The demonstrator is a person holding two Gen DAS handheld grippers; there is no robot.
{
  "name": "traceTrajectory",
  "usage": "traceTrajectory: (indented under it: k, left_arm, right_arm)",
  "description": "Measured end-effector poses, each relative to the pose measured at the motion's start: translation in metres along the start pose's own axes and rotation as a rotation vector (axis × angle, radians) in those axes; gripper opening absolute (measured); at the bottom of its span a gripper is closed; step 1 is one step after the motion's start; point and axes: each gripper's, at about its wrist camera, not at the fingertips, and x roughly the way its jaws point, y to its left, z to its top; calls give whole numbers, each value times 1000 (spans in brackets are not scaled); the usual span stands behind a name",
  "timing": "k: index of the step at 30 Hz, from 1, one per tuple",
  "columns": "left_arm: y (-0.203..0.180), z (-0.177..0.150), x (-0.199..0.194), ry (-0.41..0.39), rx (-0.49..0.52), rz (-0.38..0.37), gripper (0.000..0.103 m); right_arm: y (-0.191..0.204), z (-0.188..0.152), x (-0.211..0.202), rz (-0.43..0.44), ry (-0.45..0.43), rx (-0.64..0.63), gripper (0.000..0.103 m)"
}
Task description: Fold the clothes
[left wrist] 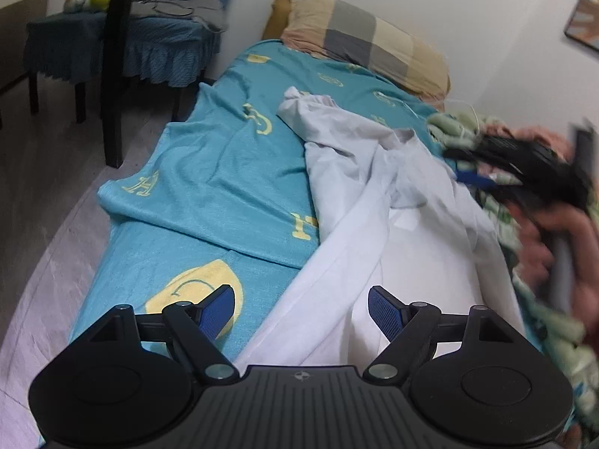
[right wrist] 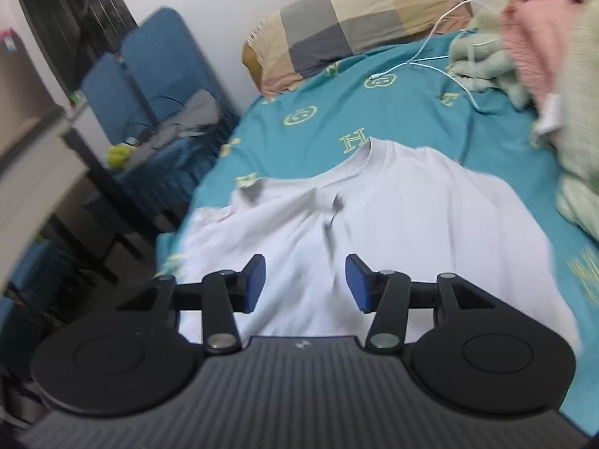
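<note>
A white T-shirt [left wrist: 374, 202] lies rumpled on the teal bed cover [left wrist: 209, 172], one sleeve reaching toward the pillow. In the right wrist view the shirt [right wrist: 393, 209] lies with its collar toward the pillow. My left gripper [left wrist: 301, 312] is open and empty, above the shirt's near edge. My right gripper [right wrist: 305, 282] is open and empty, above the shirt's body. In the left wrist view the right gripper [left wrist: 524, 164] shows blurred at the shirt's right side, held in a hand.
A checked pillow [right wrist: 355, 11] lies at the bed's head. A pile of pink and green clothes [right wrist: 554, 60] sits on the bed's right side, with a white cable [right wrist: 445, 63] beside it. Blue chairs [right wrist: 149, 75] and a dark table leg [left wrist: 116, 75] stand left of the bed.
</note>
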Motion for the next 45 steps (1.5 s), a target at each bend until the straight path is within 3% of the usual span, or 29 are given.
traceTrajectory:
  k: [6, 10, 12, 16, 21, 26, 28, 32, 35, 38, 42, 45]
  left_arm:
    - [16, -1, -30, -18, -111, 42, 80]
    - [19, -2, -34, 61, -109, 105, 80]
    - [22, 1, -32, 141, -91, 80, 80]
    - [26, 8, -33, 294, 43, 21, 80]
    - [37, 1, -40, 411, 169, 39, 79]
    - [32, -17, -36, 547, 261, 12, 66]
    - [25, -26, -32, 604, 316, 11, 51]
    - [8, -42, -27, 659, 402, 42, 7]
    - [-15, -43, -43, 639, 486, 69, 3]
    - [-38, -35, -72, 616, 497, 64, 2]
    - [-87, -26, -111, 577, 471, -17, 2]
    - [-133, -36, -121, 576, 461, -88, 2]
  right_arm:
    - [1, -51, -112, -24, 86, 116, 51]
    - [-20, -84, -162, 22, 70, 235, 51]
    - [-33, -91, -167, 26, 87, 287, 51]
    - [-45, -87, -153, 33, 116, 287, 51]
    - [-47, -83, -133, 75, 144, 298, 51]
    - [-51, -83, -120, 79, 176, 301, 51]
    - [-55, -82, -117, 80, 179, 329, 51]
    - [-58, -81, -118, 81, 176, 351, 51]
    - [-58, -81, -119, 80, 177, 355, 51]
    - [-60, -82, -123, 79, 181, 367, 51]
    - [-62, -82, -131, 78, 164, 375, 51]
    - [-61, -79, -137, 76, 148, 363, 51]
